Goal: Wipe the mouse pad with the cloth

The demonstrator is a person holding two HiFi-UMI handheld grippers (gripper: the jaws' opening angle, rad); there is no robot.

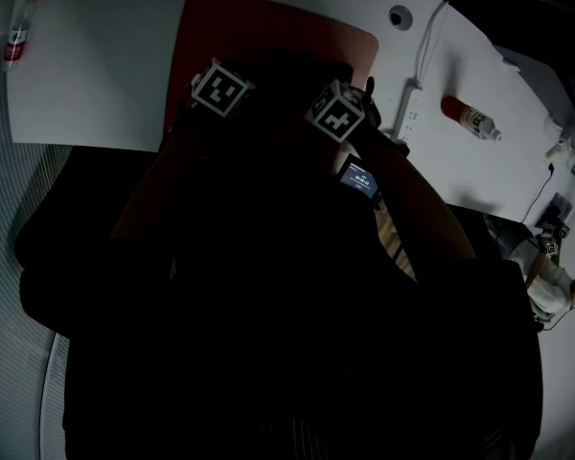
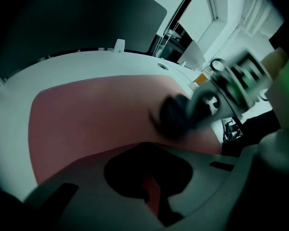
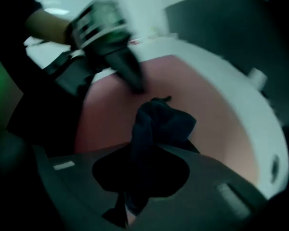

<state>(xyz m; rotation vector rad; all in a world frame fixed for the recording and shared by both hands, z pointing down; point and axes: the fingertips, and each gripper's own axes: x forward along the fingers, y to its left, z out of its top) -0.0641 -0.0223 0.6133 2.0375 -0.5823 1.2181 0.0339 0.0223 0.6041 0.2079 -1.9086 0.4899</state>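
A red mouse pad [image 1: 268,27] lies on the white table [image 1: 96,75]. Both grippers hover over its near part, and their marker cubes [image 1: 220,86] [image 1: 337,109] show in the dim head view. My right gripper [image 3: 139,174] is shut on a dark blue cloth [image 3: 156,121], which bunches out ahead of the jaws just above the mouse pad [image 3: 202,129]. The left gripper [image 2: 150,179] sits low over the mouse pad [image 2: 86,114] with its jaws close together and nothing between them. In the left gripper view the cloth [image 2: 176,117] is a blurred dark lump at the right gripper's tip.
A red-capped bottle [image 1: 17,32] stands at the table's far left. Another bottle [image 1: 470,116] lies to the right beside a white cable and power strip [image 1: 410,103]. A cable hole [image 1: 400,15] is behind the pad. A dark partition [image 2: 86,18] rises behind the table.
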